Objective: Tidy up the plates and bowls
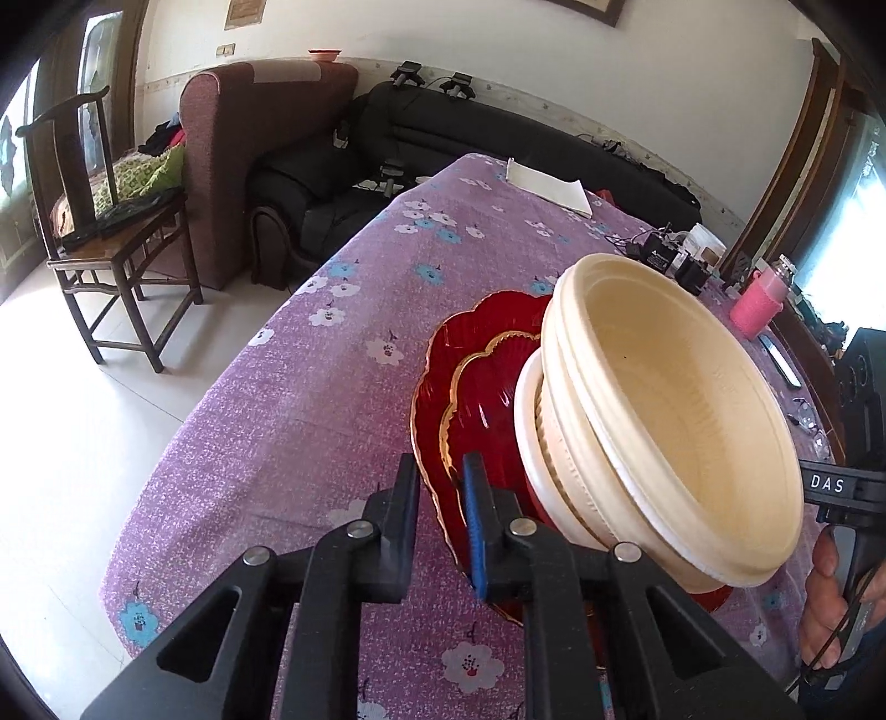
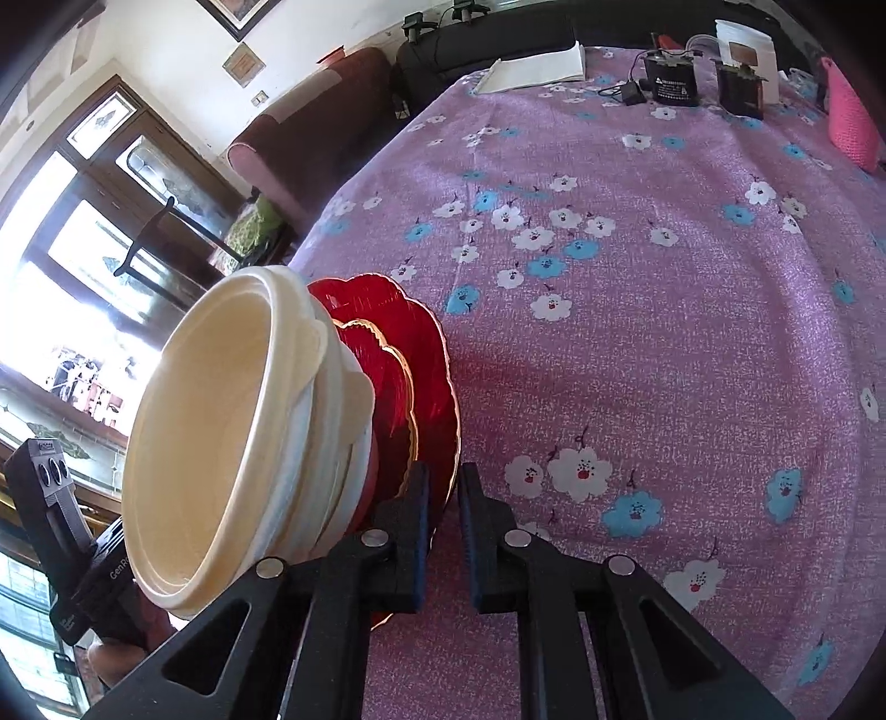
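Observation:
Two red scalloped plates with gold rims (image 1: 476, 382) are stacked, the smaller on the larger, and several nested cream bowls (image 1: 664, 421) sit on them. The stack is above the purple flowered tablecloth (image 1: 310, 387). My left gripper (image 1: 443, 498) is shut on the near rim of the large red plate. In the right wrist view the plates (image 2: 398, 354) and cream bowls (image 2: 232, 421) sit at the left, and my right gripper (image 2: 443, 498) is shut on the opposite rim of the large plate. The stack looks tilted in both views.
White paper (image 1: 548, 185) lies at the table's far end. Black chargers (image 2: 673, 83), a white tub (image 2: 745, 41) and a pink knitted bottle (image 1: 758, 302) stand at the far right. A wooden chair (image 1: 105, 221) and sofas (image 1: 310, 183) stand left of the table.

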The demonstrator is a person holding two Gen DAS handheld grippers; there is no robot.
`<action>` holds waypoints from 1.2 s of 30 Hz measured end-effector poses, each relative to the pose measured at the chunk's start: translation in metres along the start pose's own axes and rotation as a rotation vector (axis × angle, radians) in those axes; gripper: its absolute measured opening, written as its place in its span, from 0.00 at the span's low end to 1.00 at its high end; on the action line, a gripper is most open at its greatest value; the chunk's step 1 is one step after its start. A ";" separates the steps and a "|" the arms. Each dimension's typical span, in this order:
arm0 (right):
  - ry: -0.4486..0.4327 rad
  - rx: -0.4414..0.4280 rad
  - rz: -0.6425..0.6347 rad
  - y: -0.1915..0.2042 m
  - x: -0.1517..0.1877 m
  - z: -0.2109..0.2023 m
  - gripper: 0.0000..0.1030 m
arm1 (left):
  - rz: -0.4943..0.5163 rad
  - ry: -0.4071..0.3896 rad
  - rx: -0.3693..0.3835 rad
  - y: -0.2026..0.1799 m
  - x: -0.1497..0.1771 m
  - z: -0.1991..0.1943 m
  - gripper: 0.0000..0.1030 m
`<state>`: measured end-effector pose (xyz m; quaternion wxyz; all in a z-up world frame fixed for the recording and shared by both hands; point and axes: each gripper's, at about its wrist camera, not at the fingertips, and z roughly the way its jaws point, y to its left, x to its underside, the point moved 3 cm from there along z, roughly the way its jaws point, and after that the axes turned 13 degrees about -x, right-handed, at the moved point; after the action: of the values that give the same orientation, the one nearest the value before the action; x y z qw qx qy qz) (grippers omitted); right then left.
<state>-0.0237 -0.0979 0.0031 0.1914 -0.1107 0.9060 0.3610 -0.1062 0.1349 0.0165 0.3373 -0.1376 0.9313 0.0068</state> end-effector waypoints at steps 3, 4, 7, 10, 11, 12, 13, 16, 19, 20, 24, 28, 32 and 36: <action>-0.009 0.014 0.003 -0.003 0.000 -0.007 0.11 | 0.020 0.007 0.007 -0.013 -0.003 0.003 0.15; -0.017 0.022 0.007 -0.005 0.000 -0.011 0.11 | 0.028 0.009 0.007 -0.018 -0.003 0.003 0.15; -0.043 0.053 0.011 -0.015 0.002 -0.027 0.11 | 0.051 0.015 0.024 -0.039 -0.006 0.006 0.15; -0.070 0.070 0.045 -0.031 0.002 -0.047 0.11 | 0.073 0.022 0.047 -0.066 -0.011 0.010 0.15; -0.084 0.073 0.058 -0.038 0.001 -0.055 0.11 | 0.080 0.026 0.057 -0.077 -0.013 0.012 0.15; -0.093 0.077 0.066 -0.043 0.002 -0.061 0.11 | 0.086 0.029 0.065 -0.087 -0.015 0.013 0.15; -0.107 0.086 0.077 -0.050 0.002 -0.069 0.11 | 0.096 0.031 0.070 -0.098 -0.017 0.015 0.15; -0.151 0.106 0.114 -0.072 0.002 -0.094 0.11 | 0.137 0.041 0.089 -0.138 -0.020 0.021 0.15; -0.194 0.127 0.166 -0.097 0.005 -0.120 0.11 | 0.188 0.051 0.107 -0.176 -0.019 0.026 0.15; -0.209 0.134 0.183 -0.106 0.007 -0.129 0.11 | 0.200 0.053 0.112 -0.184 -0.019 0.028 0.15; -0.263 0.158 0.242 -0.140 0.010 -0.157 0.11 | 0.252 0.087 0.130 -0.228 -0.017 0.043 0.15; -0.291 0.180 0.268 -0.161 0.012 -0.172 0.11 | 0.288 0.072 0.107 -0.253 -0.017 0.047 0.16; -0.305 0.182 0.286 -0.170 0.018 -0.179 0.11 | 0.327 0.055 0.085 -0.270 -0.011 0.045 0.19; -0.305 0.165 0.289 -0.177 0.021 -0.181 0.12 | 0.338 0.038 0.078 -0.274 -0.008 0.042 0.25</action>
<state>-0.0315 -0.3522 0.0065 0.2810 0.0921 0.8993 0.3221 -0.0025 -0.1226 0.0105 0.3190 0.0340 0.9468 0.0248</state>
